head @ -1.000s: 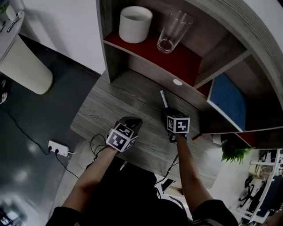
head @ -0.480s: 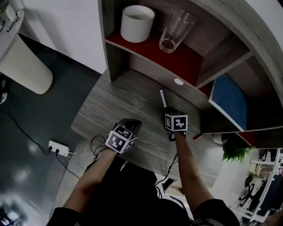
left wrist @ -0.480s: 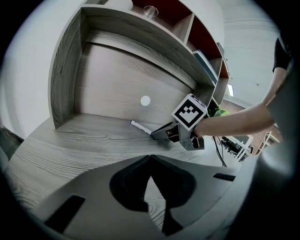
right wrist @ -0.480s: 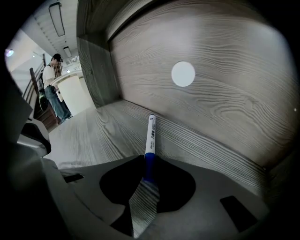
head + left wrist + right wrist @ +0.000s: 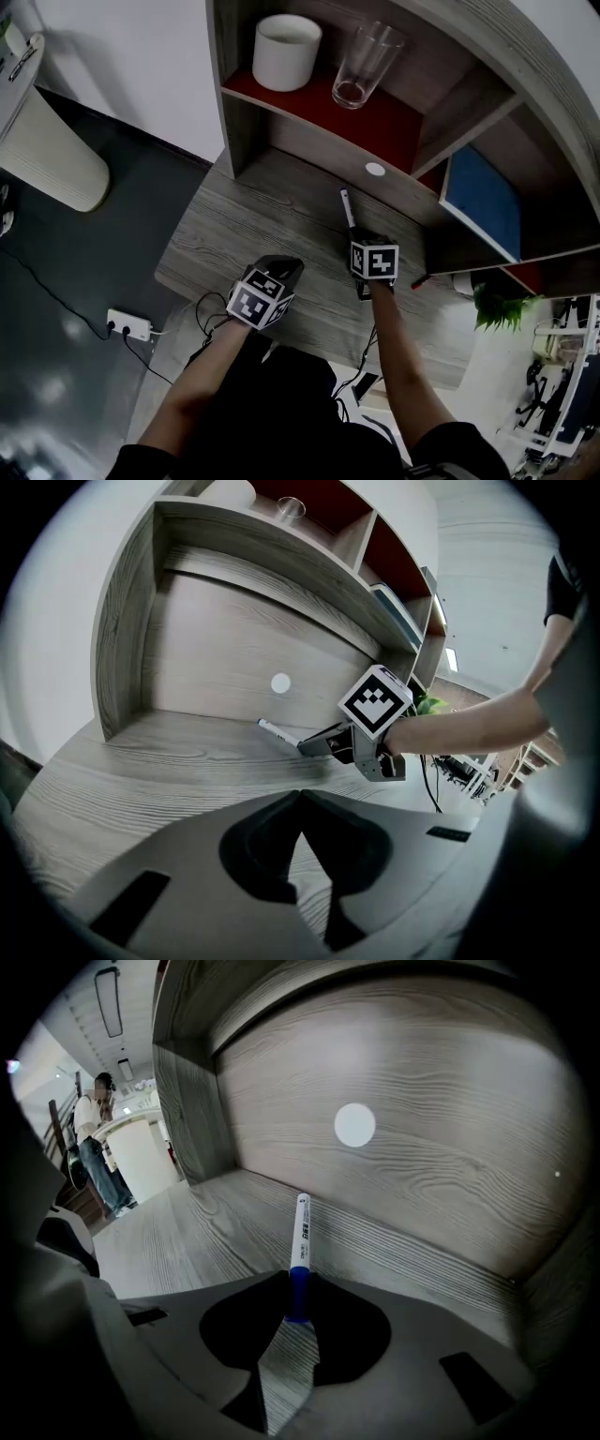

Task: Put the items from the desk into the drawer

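The right gripper [image 5: 298,1299] has just been closing its jaws, and they now pinch the blue end of a pen [image 5: 300,1237] between their tips. The white barrel sticks straight out ahead of the jaws toward the back panel [image 5: 441,1147] of the desk [image 5: 253,225]. The barrel runs low over the wood; whether its far tip touches the surface is not clear. In the head view the pen lies just beyond the marker cube, near the middle of the desk and a little short of the back panel. A small white disc [image 5: 375,170] sits on that panel, beyond the pen's tip.

The left gripper [image 5: 300,797] has its jaws closed together, tip against tip, with nothing between them. It hangs over the front of the desk, to the left of the right gripper and apart from it, pointing down at bare wood.

Above the desk a shelf [image 5: 375,131] with a red floor carries a white cup [image 5: 287,52] and, beside it to the right, a clear glass [image 5: 367,66], both upright. A blue panel [image 5: 483,211] fills the compartment to the right, and a green plant [image 5: 497,309] shows past the desk's right end. On the floor [image 5: 84,272] to the left lies a white power strip [image 5: 128,325].
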Action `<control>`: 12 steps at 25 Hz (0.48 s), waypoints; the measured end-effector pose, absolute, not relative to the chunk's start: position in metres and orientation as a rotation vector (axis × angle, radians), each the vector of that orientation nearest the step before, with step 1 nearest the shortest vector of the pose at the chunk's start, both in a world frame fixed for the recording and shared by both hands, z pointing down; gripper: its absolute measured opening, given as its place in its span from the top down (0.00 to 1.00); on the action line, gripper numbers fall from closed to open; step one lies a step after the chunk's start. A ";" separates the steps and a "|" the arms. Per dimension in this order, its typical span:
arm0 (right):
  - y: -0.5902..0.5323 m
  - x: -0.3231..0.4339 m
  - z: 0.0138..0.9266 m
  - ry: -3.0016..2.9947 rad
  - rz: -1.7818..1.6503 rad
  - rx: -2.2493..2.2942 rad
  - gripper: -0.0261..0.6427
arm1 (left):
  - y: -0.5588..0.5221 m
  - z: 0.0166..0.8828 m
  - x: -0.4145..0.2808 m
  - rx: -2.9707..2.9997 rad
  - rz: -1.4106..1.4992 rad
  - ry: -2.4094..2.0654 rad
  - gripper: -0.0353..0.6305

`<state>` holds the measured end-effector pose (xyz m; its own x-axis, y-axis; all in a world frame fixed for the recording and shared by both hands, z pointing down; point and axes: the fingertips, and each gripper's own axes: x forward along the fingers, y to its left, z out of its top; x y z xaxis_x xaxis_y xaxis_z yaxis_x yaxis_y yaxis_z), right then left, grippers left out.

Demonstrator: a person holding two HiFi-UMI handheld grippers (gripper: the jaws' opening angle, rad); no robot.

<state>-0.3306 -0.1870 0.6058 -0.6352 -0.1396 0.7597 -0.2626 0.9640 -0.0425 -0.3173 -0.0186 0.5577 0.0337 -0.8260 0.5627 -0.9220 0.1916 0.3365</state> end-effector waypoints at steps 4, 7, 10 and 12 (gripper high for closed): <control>-0.184 -0.317 0.597 -2.276 0.191 0.315 0.87 | -0.022 0.555 -0.310 1.684 0.182 -1.773 0.91; -0.182 -0.302 0.590 -2.288 0.207 0.350 0.87 | -0.027 0.553 -0.299 1.729 0.197 -1.738 0.91; -0.180 -0.285 0.581 -2.300 0.222 0.395 0.87 | -0.034 0.550 -0.288 1.782 0.217 -1.702 0.91; -0.179 -0.271 0.576 -2.308 0.235 0.434 0.87 | -0.039 0.548 -0.278 1.822 0.231 -1.672 0.91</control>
